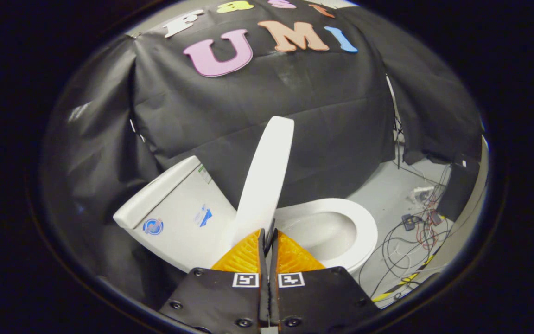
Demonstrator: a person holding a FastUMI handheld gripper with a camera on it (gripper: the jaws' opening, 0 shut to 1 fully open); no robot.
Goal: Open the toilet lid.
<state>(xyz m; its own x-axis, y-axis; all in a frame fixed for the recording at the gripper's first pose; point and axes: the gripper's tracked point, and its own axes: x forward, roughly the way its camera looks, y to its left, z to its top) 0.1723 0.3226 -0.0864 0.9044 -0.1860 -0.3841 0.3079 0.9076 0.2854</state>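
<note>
Gripper (268, 241): two fingers, drawn nearly together, a thin dark edge pinched between their tips; whether that edge belongs to the lid cannot be told, the fingers hiding the lid's lower end.

One long white plastic toilet lid (267, 176), raised steeply, seen almost edge-on just ahead of the fingers.

One white ceramic toilet bowl with oval seat ring (341, 227), uncovered, right of the lid; near rim cut off by the fingers.

One white cistern (174, 208), left of the lid, bearing three small stickers, too small to read.

Grey floor (383, 195): tangled cables (410, 236), count unclear; one dark box (459, 188).
</note>
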